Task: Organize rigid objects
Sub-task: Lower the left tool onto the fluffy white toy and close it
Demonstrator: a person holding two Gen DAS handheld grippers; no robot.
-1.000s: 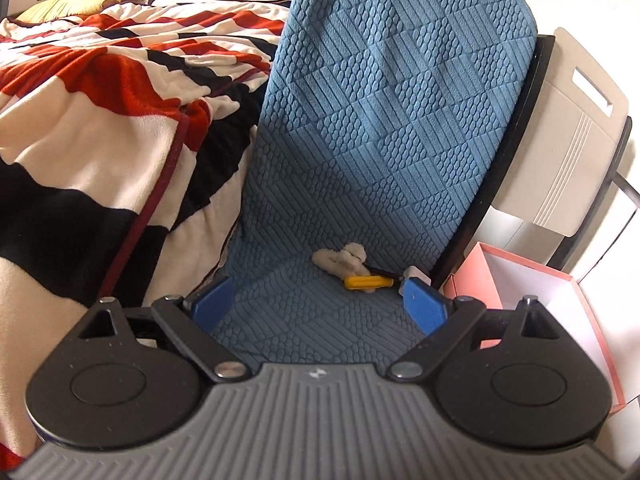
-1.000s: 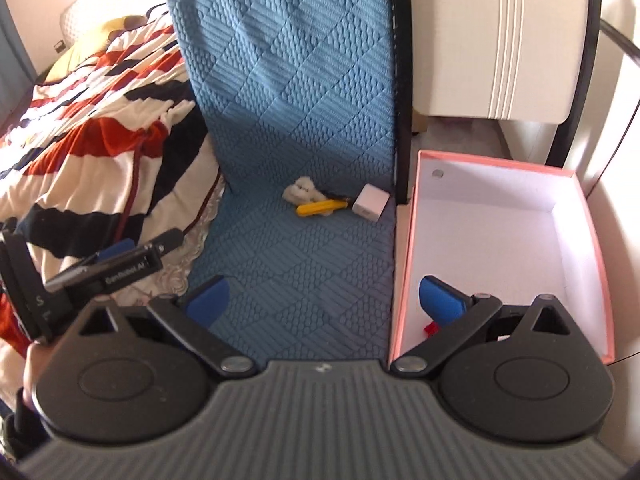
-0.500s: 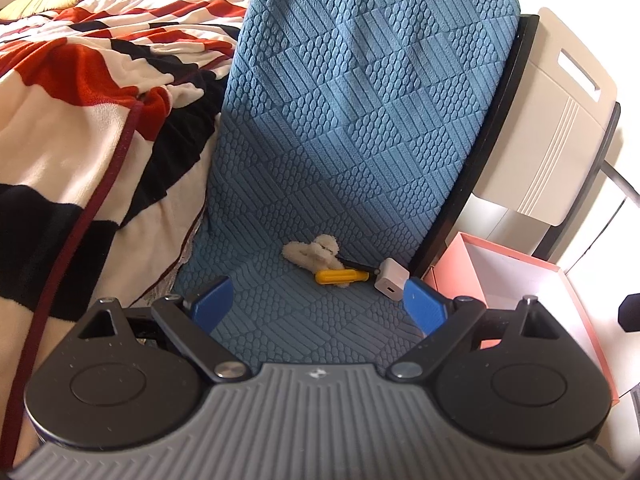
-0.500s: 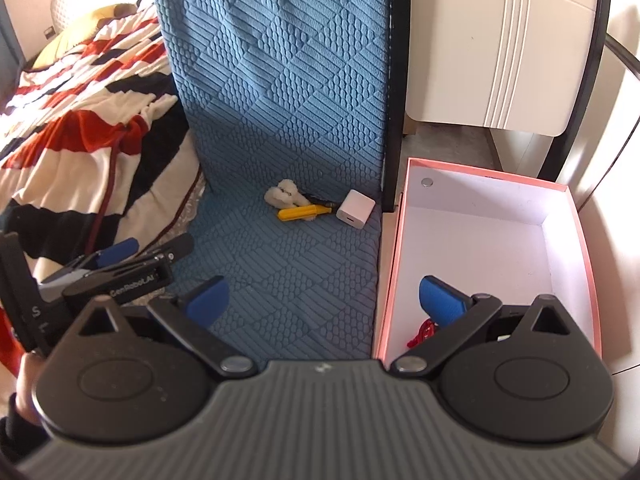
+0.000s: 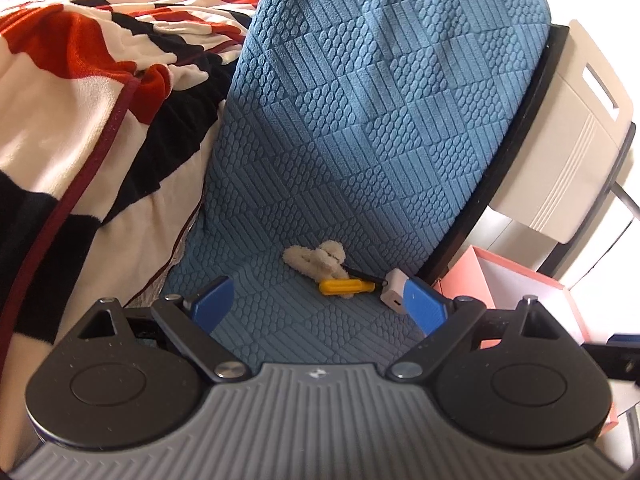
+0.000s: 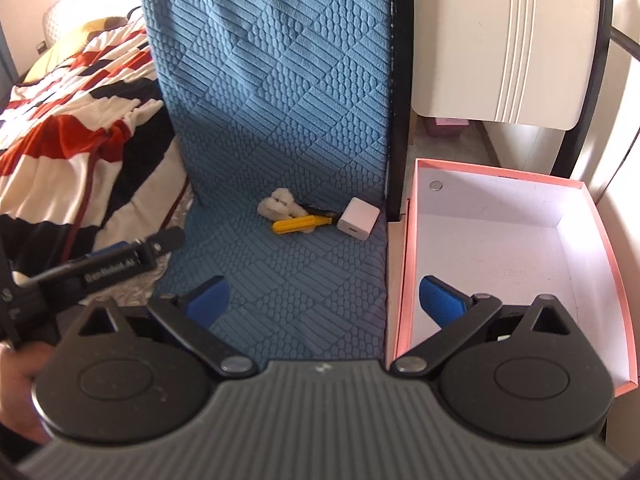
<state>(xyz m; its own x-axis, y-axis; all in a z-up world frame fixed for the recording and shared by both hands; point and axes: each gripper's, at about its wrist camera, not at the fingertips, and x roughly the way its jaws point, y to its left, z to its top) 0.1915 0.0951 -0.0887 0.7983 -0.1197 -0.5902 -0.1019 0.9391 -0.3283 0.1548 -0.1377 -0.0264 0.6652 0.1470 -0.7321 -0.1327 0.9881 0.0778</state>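
A yellow-handled screwdriver, a white charger cube and a fluffy cream toy lie together on the blue quilted seat cover. A pink box with a white inside stands right of the seat. My left gripper is open and empty, just short of the objects; it also shows in the right wrist view. My right gripper is open and empty, straddling the box's left wall.
A red, black and cream striped blanket lies on the bed to the left. A cream chair back on a black frame stands behind the box.
My left gripper has moved forward toward the screwdriver and charger, which now lie near its right finger. My right gripper has drawn a little closer to the seat and box.
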